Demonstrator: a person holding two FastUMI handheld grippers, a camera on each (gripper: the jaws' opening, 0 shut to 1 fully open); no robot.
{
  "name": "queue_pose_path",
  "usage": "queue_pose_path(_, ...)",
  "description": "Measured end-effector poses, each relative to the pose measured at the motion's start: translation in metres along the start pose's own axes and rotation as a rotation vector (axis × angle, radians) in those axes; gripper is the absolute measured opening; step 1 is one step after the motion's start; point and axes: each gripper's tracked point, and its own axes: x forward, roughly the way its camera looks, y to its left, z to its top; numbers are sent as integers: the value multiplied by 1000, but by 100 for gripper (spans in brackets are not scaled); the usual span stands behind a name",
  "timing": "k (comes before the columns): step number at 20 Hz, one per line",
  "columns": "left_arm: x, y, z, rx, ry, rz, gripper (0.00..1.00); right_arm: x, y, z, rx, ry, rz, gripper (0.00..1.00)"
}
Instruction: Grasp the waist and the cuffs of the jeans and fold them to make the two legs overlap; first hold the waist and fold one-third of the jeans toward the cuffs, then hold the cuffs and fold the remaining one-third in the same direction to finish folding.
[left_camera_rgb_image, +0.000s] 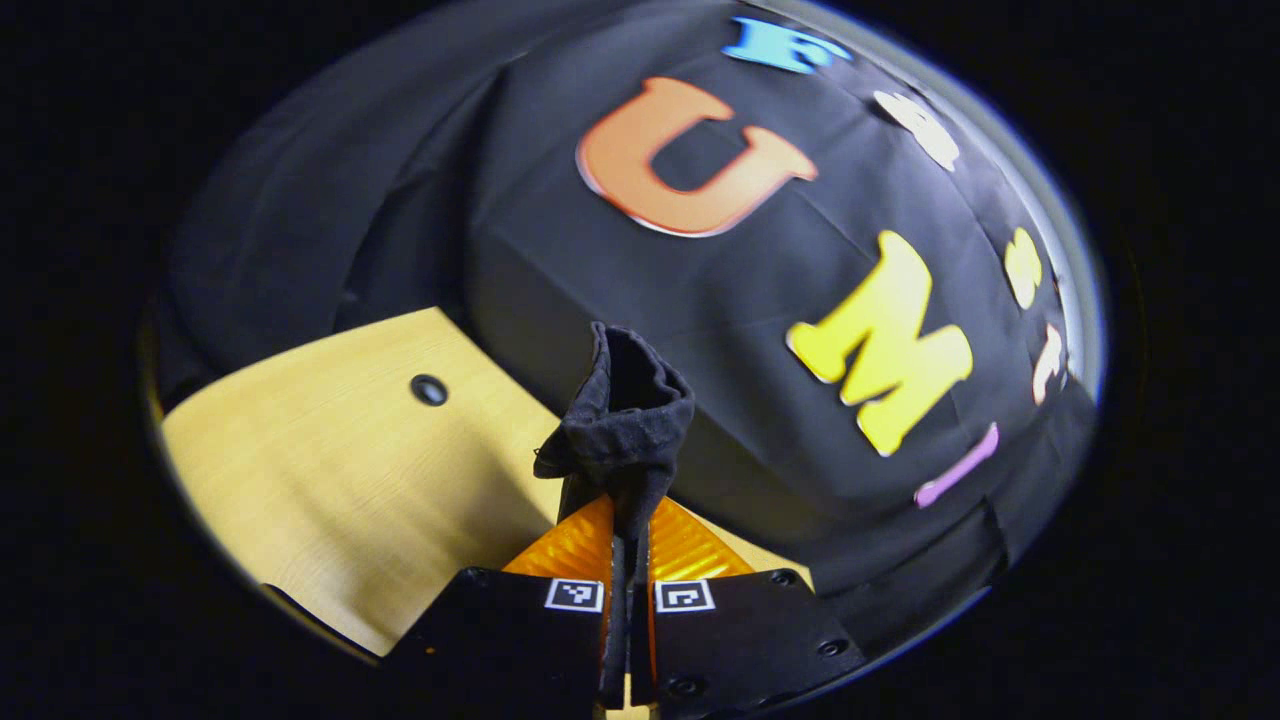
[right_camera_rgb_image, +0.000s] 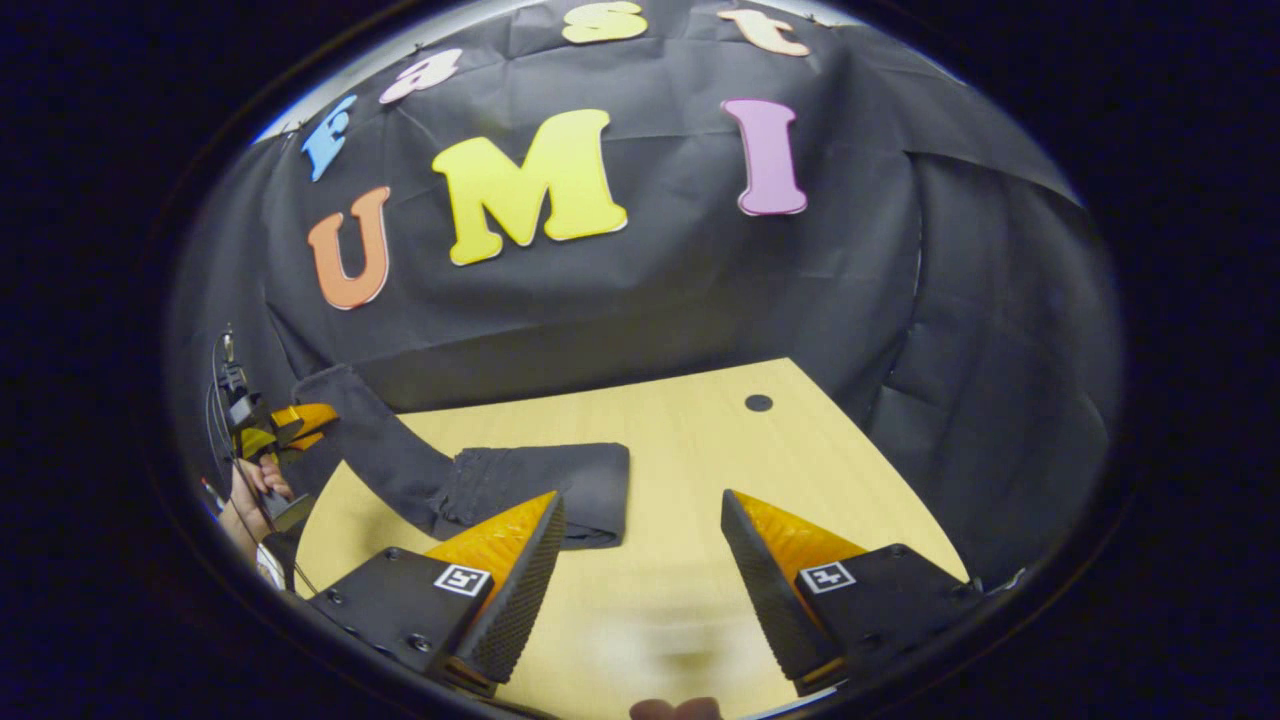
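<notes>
In the left gripper view, my left gripper (left_camera_rgb_image: 628, 545) is shut on a bunched end of the dark jeans (left_camera_rgb_image: 622, 415), which stands up between its fingers above the wooden table (left_camera_rgb_image: 330, 470). In the right gripper view, the jeans (right_camera_rgb_image: 540, 485) lie partly folded on the table (right_camera_rgb_image: 700, 450), and one strip rises to the left, up to the left gripper (right_camera_rgb_image: 305, 420) held by a hand (right_camera_rgb_image: 250, 495). My right gripper (right_camera_rgb_image: 640, 560) hovers open over the table, just right of the folded cloth, with nothing between its fingers.
The light wooden table has a dark round cable hole (right_camera_rgb_image: 758, 402) near its far right corner, which is also the cable hole (left_camera_rgb_image: 429, 389) in the left gripper view. Black cloth walls close the booth behind and on both sides.
</notes>
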Motion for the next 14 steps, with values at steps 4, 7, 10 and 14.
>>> queue_pose_path(4,-3,-79,-45,291,41,-76,5,-17,-52,-2,56,-20,-45,99)
queue_pose_path(7,16,-113,-96,481,78,-105,5,-26,-94,-5,93,-26,-92,96)
queue_pose_path(10,32,-128,-150,618,125,-120,5,-30,-131,-16,122,-11,-132,93)
queue_pose_path(14,54,-129,-205,743,182,-103,5,-29,-161,-31,123,12,-152,99)
